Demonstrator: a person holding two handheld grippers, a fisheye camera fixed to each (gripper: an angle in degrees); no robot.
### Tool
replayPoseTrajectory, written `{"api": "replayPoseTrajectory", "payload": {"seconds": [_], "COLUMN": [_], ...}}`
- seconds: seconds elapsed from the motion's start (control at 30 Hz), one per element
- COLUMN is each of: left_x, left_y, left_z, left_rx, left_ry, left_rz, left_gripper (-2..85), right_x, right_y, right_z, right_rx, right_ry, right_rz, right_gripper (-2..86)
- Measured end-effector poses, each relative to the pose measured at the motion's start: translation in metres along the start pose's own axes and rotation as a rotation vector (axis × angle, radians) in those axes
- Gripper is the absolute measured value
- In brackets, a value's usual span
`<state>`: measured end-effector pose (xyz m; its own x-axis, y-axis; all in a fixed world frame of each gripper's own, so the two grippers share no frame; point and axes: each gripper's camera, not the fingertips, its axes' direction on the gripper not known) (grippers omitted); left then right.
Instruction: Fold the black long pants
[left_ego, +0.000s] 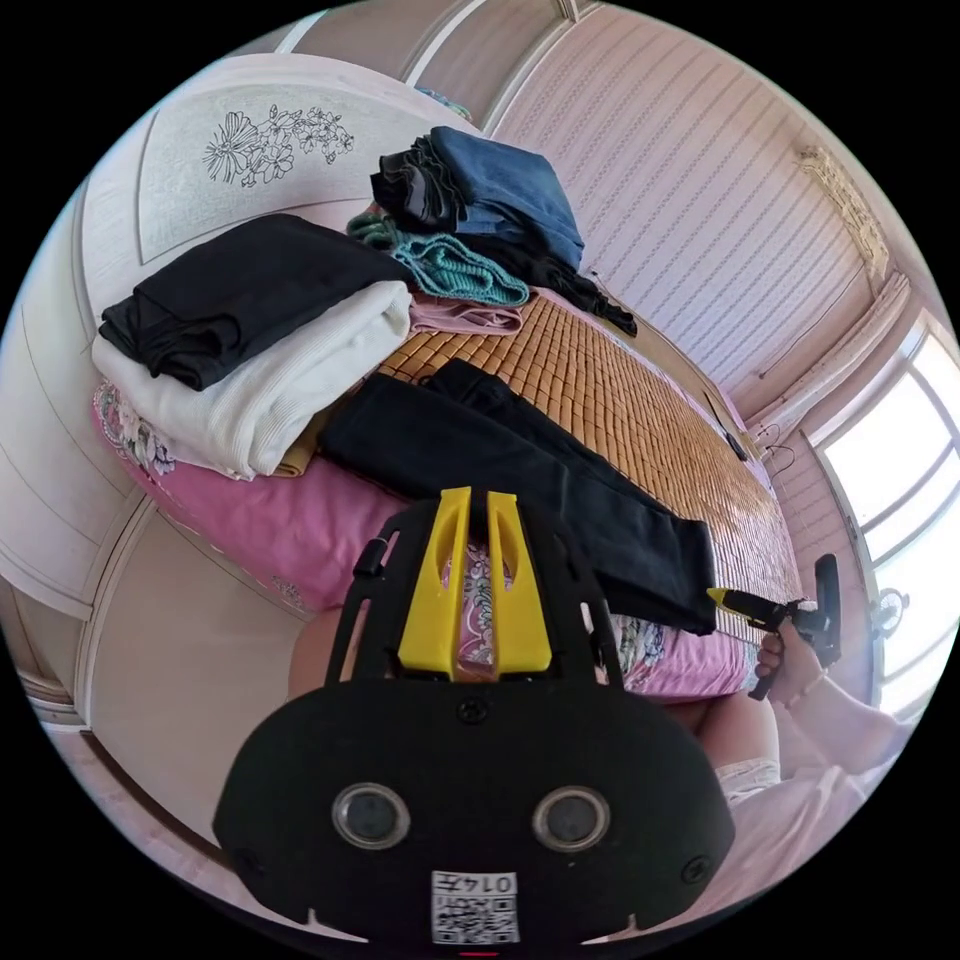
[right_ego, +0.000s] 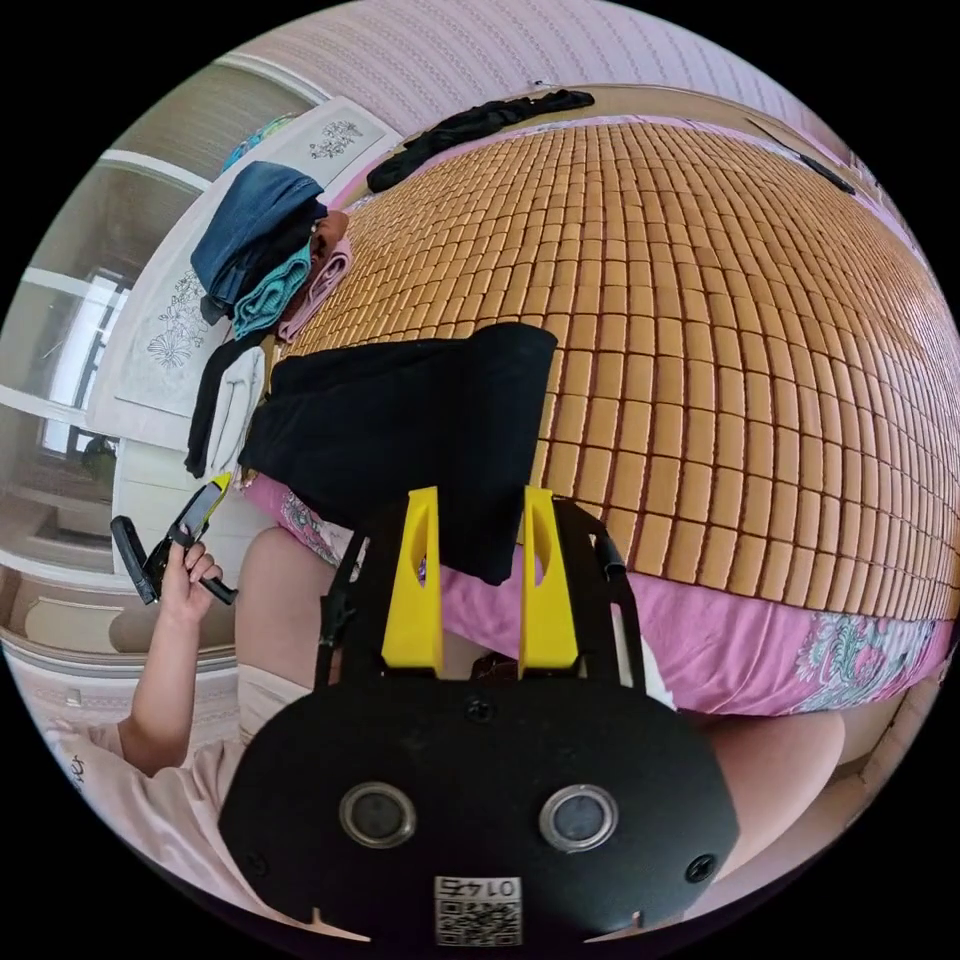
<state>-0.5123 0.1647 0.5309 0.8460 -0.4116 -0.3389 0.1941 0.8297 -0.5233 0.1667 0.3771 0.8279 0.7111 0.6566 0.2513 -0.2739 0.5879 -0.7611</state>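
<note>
Hovering both tools off bed edge: left tool (left_ego: 477, 580) nearly clenched, empty; right tool (right_ego: 478, 585) released. Black long pants (left_ego: 520, 480) flat, halved lengthwise on bamboo mat (right_ego: 720, 330). Next: you grab cuff end, fold toward waist.

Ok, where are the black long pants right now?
The black long pants lie on the woven bamboo mat at the bed's near edge, beside the folded white and black stack.

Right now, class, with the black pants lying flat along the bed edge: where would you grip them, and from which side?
Grip the black pants at the corner hanging over the bed edge, coming in from the person's side. That end droops free of the mat, so the right gripper's open jaws could slide round it.
</note>
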Motion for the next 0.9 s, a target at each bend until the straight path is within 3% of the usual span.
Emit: {"api": "replayPoseTrajectory", "payload": {"seconds": [0.13, 0.33, 0.63, 0.8, 0.9], "left_x": [0.012, 0.028, 0.086, 0.145, 0.176], "left_y": [-0.001, -0.006, -0.009, 0.003, 0.015], "left_z": [-0.004, -0.010, 0.046, 0.102, 0.132], "left_rx": [0.009, 0.003, -0.207, -0.330, -0.430], "left_ry": [-0.009, -0.046, 0.070, 0.118, 0.126], "left_rz": [0.029, 0.081, 0.227, 0.317, 0.353], "left_gripper": [4.0, 4.9, 9.3, 13.0, 12.5], "right_x": [0.004, 0.052, 0.193, 0.110, 0.040], "right_y": [-0.017, -0.015, 0.029, 0.044, 0.042], "right_z": [0.021, -0.018, -0.048, -0.015, 0.044], "right_rx": [-0.036, 0.071, 0.126, 0.267, 0.184], "right_ry": [0.000, -0.079, 0.347, 0.431, 0.314], "right_rz": [-0.028, -0.121, 0.152, -0.119, -0.417], "right_gripper": [5.5, 2.6, 3.0, 6.4, 11.5]}}
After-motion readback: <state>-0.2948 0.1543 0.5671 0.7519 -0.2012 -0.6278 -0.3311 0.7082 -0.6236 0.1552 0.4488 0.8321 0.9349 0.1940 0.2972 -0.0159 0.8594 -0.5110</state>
